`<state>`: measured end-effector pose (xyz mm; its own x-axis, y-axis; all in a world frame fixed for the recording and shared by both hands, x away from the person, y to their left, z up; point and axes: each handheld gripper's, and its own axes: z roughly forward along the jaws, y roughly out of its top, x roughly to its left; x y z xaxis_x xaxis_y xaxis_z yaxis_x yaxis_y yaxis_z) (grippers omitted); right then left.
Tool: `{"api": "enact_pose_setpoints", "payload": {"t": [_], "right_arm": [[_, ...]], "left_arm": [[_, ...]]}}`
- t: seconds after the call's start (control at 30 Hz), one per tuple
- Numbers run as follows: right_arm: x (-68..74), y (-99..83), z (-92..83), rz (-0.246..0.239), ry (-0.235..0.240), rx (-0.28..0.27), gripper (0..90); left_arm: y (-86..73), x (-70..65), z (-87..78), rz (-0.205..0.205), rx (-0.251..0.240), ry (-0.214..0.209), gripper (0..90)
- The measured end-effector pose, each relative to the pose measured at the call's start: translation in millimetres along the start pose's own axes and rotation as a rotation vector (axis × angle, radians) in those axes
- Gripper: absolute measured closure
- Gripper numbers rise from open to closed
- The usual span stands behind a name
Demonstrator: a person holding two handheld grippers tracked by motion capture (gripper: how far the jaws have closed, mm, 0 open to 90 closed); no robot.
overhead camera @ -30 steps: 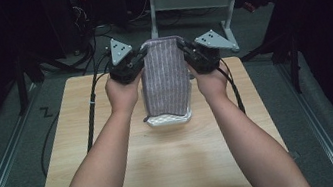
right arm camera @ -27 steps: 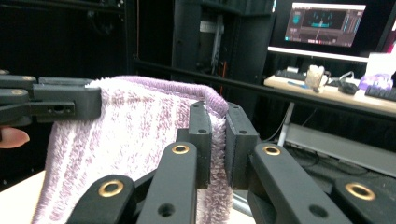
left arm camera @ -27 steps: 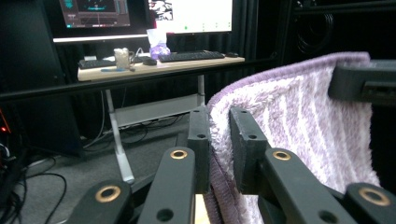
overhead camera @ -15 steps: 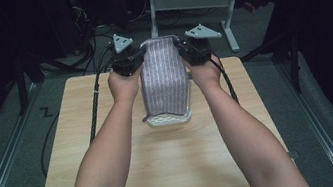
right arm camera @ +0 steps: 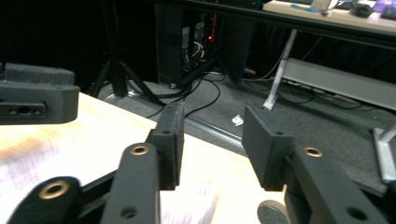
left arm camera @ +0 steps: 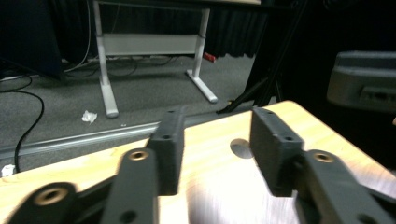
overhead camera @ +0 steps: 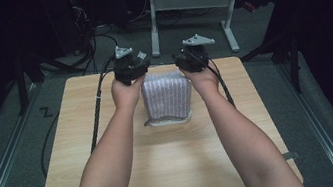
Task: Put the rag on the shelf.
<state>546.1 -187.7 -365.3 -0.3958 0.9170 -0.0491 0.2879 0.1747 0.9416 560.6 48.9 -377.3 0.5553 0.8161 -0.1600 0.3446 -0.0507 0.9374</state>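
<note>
High view, L to R: left gripper [overhead camera: 136, 71] sits at the far-left corner of the folded striped cloth [overhead camera: 167, 97], held by the left hand [overhead camera: 126, 90]. Cloth lies flat on the wooden table [overhead camera: 176, 168], roughly centre, a bit toward the far edge, w/ a white layer peeking out at its near edge. Right gripper [overhead camera: 185, 63] sits at the cloth's far-right corner, right hand [overhead camera: 202, 78] behind it. Cloth is between the two grippers, its far edge just below/near them; can't tell from this view if either touches it.

Left gripper view: jaws spread, have just been opening, nothing between the pads [left arm camera: 169, 149], only bare table in the gap. Blurred pale cloth at the bottom edge under the jaws. Other gripper's body at the right edge.

Right gripper view: same story, jaws spread, just been opening, gap empty. Pads [right arm camera: 170, 142] hang over the table's far edge, blurred striped cloth [right arm camera: 187, 207] below them at the bottom of frame. Left gripper's body at the left edge.
</note>
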Motion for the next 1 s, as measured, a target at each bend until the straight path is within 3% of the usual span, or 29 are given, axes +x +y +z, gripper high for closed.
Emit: {"api": "enact_pose_setpoints", "payload": {"t": [0.23,0.4,0.47,0.63,0.7,0.87,1.0], "right_arm": [[3.8,0.2,-4.8,-0.027,0.004,0.022,51.8],[5.3,-1.1,-10.5,-0.019,0.013,0.013,51.3],[8.8,-1.9,-18.4,-0.038,0.021,0.009,50.8],[12.9,-4.7,-32.8,-0.032,0.033,-0.001,51.0],[16.1,-7.4,-40.8,-0.052,0.026,-0.003,51.4],[19.8,-14.3,-63.9,-0.085,0.022,-0.014,52.1],[19.6,-17.0,-72.9,-0.08,0.024,-0.015,52.5]], "left_arm": [[0.1,-3.2,-6.1,0.017,0.0,0.012,52.5],[-0.5,-9.3,-16.7,0.038,-0.013,0.019,51.7],[0.3,-13.6,-26.1,0.057,-0.025,0.028,55.3],[-1.1,-17.9,-39.9,0.048,-0.043,0.014,55.2],[-3.3,-21.1,-46.0,0.058,-0.047,0.017,55.1],[-8.3,-32.4,-64.5,0.113,-0.055,0.035,53.8],[-9.7,-36.1,-75.2,0.101,-0.071,0.027,53.4]]}}
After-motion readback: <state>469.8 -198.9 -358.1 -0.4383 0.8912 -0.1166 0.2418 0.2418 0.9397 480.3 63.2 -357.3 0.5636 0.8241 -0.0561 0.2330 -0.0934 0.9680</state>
